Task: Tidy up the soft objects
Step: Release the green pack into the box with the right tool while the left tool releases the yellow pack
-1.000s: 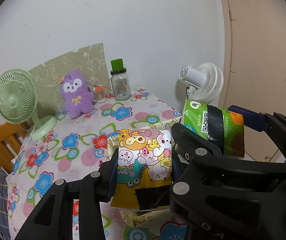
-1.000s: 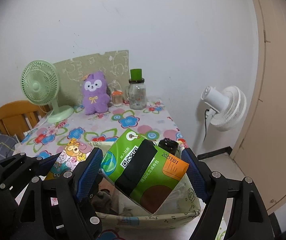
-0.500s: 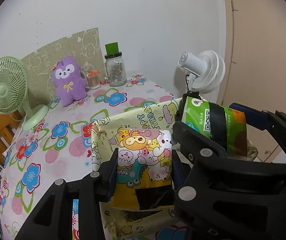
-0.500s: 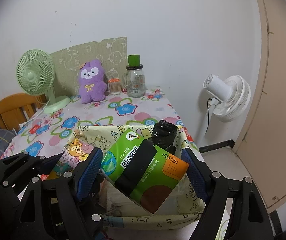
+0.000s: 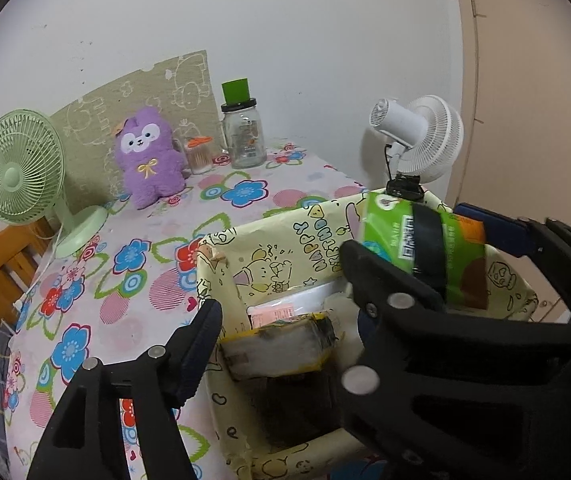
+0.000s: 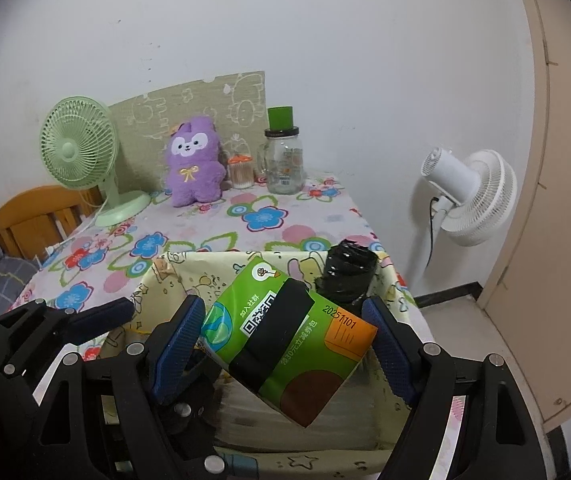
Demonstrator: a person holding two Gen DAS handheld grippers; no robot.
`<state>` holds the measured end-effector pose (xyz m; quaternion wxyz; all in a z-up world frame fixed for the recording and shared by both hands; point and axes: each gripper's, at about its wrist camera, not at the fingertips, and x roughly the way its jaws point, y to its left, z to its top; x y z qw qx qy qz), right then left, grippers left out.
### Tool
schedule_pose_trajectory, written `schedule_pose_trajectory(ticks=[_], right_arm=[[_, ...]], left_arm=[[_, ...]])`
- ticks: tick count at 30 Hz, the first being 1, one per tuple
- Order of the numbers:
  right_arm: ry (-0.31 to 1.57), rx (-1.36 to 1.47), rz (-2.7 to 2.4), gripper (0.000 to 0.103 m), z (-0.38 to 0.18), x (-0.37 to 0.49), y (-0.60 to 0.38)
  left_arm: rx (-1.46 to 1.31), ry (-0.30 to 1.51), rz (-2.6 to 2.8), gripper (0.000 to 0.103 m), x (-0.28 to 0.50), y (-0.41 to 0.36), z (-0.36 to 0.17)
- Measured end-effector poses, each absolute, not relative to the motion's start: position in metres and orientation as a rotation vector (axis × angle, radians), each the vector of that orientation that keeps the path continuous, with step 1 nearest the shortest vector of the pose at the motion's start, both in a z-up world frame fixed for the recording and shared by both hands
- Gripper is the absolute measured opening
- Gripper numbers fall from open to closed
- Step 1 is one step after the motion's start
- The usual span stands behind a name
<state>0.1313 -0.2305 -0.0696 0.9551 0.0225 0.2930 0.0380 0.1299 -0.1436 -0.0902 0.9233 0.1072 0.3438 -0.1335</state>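
A yellow cartoon-print fabric bin (image 5: 269, 226) (image 6: 205, 259) sits at the near table edge. My left gripper (image 5: 283, 300) hangs over it, jaws opening. The yellow cartoon snack pack (image 5: 281, 346) lies blurred below them inside the bin, free of the pads. Over the bin's right side, my right gripper (image 6: 285, 340) is shut on a green pack (image 6: 309, 360) (image 5: 397, 232) with a black band, held tilted above the contents. A black wrapped roll (image 6: 347, 276) leans in the bin's far right corner. Flat white packets lie at the bottom.
On the floral tablecloth (image 5: 133, 280) at the back stand a purple plush (image 5: 149, 156), a green desk fan (image 5: 21, 172), a glass jar with a green lid (image 5: 243, 136) and a small toothpick jar (image 5: 199, 156). A white fan (image 6: 465, 196) and a door are at the right, a wooden chair (image 6: 33, 220) at the left.
The left jaws have spread and the yellow pack has dropped out of them into the bin. Both grippers have come lower over the bin. The right one still grips the green pack.
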Motion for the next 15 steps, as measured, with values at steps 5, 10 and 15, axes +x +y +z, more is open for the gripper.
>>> schedule_pose_trajectory(ticks=[5,10,15], right_arm=[[0.615,0.08,0.1,0.084,-0.0735,0.1378,-0.2309],[0.629,0.103,0.106,0.088,-0.0763,0.1399,-0.2305],[0.615,0.114,0.107,0.102,-0.0747,0.1364,-0.229]], left_arm=[[0.23,0.693,-0.268,0.086,0.1268,-0.145,-0.0886],[0.228,0.7,-0.262,0.087,0.1283,-0.1431,-0.0891],[0.224,0.696,-0.259,0.091,0.1265,-0.1406,-0.0881]])
